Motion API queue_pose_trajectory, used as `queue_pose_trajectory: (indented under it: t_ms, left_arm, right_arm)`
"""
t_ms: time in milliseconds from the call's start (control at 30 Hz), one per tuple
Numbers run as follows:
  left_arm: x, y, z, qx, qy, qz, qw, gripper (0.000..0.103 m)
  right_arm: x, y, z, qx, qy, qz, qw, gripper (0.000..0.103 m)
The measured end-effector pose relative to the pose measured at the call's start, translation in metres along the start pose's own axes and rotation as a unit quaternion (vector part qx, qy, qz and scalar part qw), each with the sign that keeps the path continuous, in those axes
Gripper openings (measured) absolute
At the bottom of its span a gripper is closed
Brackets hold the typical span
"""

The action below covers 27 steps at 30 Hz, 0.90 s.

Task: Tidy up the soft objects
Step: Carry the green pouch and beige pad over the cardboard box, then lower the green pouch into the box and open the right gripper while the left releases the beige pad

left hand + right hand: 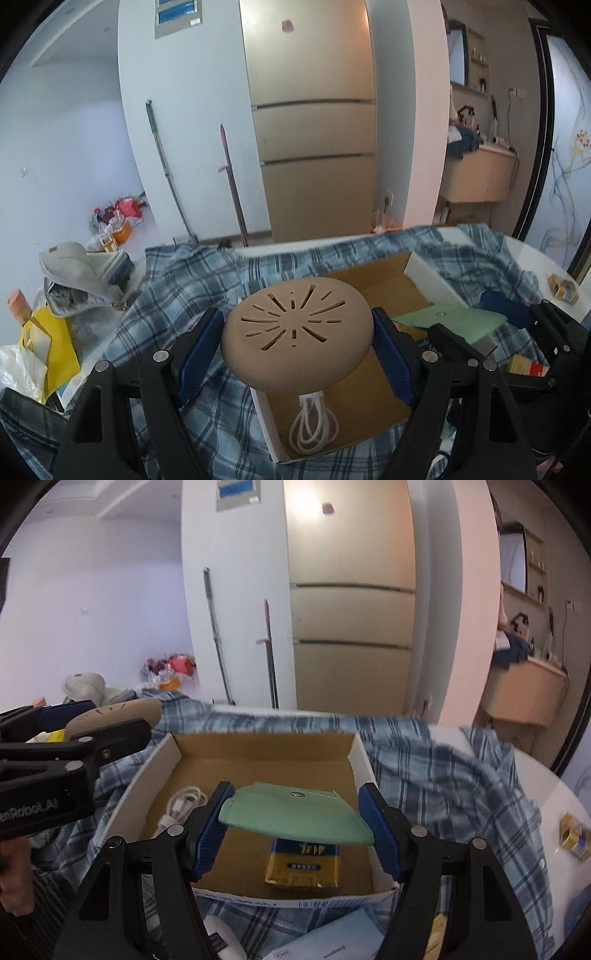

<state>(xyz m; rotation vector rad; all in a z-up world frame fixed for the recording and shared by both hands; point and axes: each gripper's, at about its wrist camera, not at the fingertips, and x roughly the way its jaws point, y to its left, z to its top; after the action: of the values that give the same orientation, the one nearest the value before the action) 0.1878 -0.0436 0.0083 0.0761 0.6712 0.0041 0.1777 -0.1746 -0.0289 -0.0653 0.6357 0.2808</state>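
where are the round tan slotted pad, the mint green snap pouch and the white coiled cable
round tan slotted pad [295, 328], left wrist view, slotted top face
mint green snap pouch [295, 814], right wrist view, middle of the flap
white coiled cable [314, 424], left wrist view, loops in the box

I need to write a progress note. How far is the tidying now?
Done: a white cable and a yellow packet already lie in the cardboard box. In hand: the left gripper holds a tan round pad, the right gripper a green pouch, both above the box. Left: setting both down inside.
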Motion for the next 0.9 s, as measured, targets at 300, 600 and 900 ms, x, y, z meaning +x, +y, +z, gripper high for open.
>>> queue_pose_trajectory:
  t_ms: [300, 600, 900]
  left_arm:
    - [0.023, 0.004, -0.012, -0.009, 0.046, -0.005, 0.9989, 0.082]
    - [0.047, 0.007, -0.019, -0.014, 0.092, -0.010, 0.9956, 0.082]
    - [0.053, 0.007, -0.021, -0.018, 0.093, -0.017, 0.9954, 0.084]
  right_arm:
    - [0.019, 0.005, -0.008, -0.018, 0.052, -0.009, 0.998, 0.068]
    - [0.031, 0.003, -0.013, -0.018, 0.079, -0.012, 0.997, 0.068]
    - [0.038, 0.005, -0.017, -0.029, 0.100, -0.021, 0.994, 0.072]
